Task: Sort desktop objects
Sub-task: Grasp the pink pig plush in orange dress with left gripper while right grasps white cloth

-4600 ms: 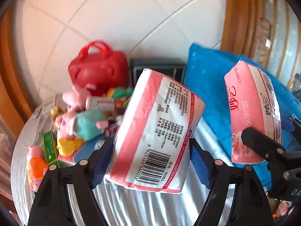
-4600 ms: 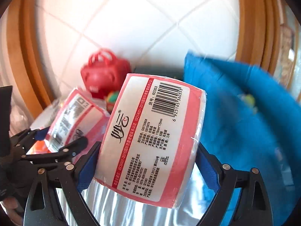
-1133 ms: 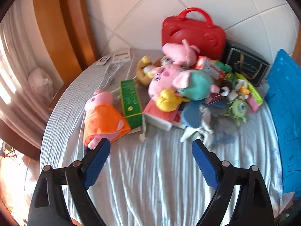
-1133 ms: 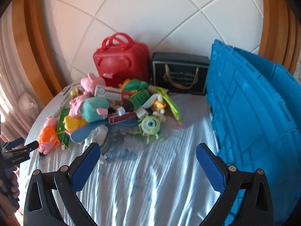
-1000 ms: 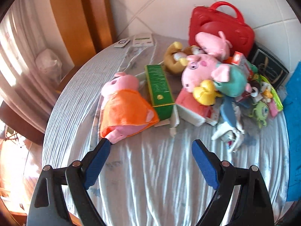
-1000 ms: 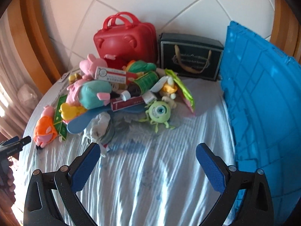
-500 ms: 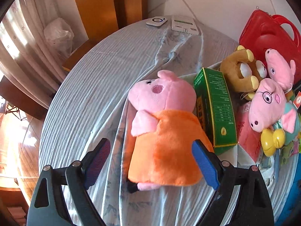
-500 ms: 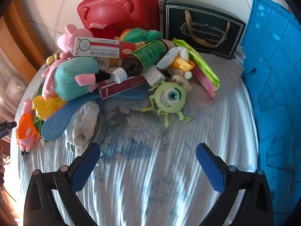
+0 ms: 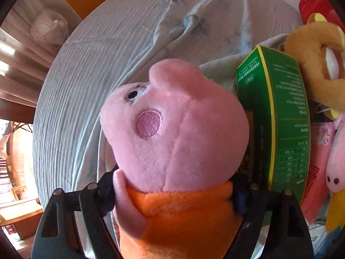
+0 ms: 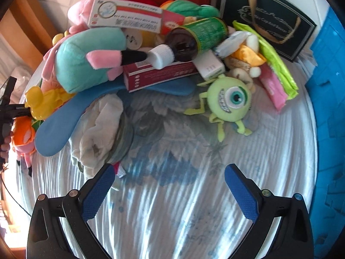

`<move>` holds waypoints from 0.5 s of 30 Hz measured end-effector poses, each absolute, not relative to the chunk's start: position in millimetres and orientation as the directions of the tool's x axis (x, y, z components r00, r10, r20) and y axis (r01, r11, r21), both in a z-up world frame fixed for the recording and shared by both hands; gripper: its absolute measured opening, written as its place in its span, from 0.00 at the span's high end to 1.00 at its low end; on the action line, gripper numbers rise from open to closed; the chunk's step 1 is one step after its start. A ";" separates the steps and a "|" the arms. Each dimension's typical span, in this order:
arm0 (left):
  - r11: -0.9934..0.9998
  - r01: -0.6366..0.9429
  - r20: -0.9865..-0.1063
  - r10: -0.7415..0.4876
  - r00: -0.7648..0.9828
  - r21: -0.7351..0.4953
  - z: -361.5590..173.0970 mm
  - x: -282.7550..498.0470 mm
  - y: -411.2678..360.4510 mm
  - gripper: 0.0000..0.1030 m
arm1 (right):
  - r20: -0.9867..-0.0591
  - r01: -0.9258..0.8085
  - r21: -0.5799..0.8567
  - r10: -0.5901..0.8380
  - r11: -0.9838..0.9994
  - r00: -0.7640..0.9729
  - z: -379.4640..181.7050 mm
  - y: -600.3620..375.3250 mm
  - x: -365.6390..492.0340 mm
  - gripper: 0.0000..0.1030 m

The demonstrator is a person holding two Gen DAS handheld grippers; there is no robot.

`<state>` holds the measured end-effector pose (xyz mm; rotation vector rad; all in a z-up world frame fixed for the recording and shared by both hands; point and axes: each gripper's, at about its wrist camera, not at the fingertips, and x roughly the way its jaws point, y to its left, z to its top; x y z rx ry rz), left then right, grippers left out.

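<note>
A pink pig plush in an orange dress (image 9: pixel 172 129) lies on the pale blue cloth (image 9: pixel 97 64) and fills the left wrist view. My left gripper (image 9: pixel 172 185) straddles its neck from above; the jaws are closing, and both fingers touch the dress and one arm. In the right wrist view the same plush (image 10: pixel 22 136) is small at the left edge, under the left gripper's black frame (image 10: pixel 8 108). My right gripper (image 10: pixel 169 170) hangs open over bare cloth, nothing between its blue pads (image 10: pixel 99 192). A one-eyed green monster toy (image 10: pixel 230 99) lies just beyond it.
A green carton (image 9: pixel 278 116) lies right beside the pig, a tan plush (image 9: pixel 312 64) behind it. The heap holds a teal plush (image 10: pixel 86 58), a brown bottle (image 10: pixel 194 38), a red box (image 10: pixel 159 75), a white rag (image 10: pixel 99 129) and a dark gift bag (image 10: pixel 265 15). A blue crate (image 10: pixel 330 86) stands at right.
My left gripper has come down over the pig plush, which now sits between narrower jaws. The right gripper has sunk closer to the cloth, toward the heap.
</note>
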<state>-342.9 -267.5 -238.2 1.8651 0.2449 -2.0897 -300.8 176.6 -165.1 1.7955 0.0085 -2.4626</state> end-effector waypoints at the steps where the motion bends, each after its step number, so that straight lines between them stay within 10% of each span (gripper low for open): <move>1: -0.938 0.336 -0.984 -0.136 -0.112 0.091 -231.3 -334.3 -262.2 0.26 | -0.950 0.094 0.057 -0.083 -0.994 -0.300 -165.8 171.5 -301.5 0.00; 8: -0.971 0.228 -0.945 -0.137 -0.298 0.069 -171.9 -257.8 -214.9 0.27 | -0.939 0.188 0.109 -0.164 -0.976 -0.303 -163.1 131.9 -308.9 0.02; 15: -0.974 0.222 -0.908 -0.126 -0.400 0.038 -146.0 -211.7 -179.2 0.27 | -0.930 0.274 0.183 -0.257 -0.944 -0.265 -170.6 96.8 -315.3 0.29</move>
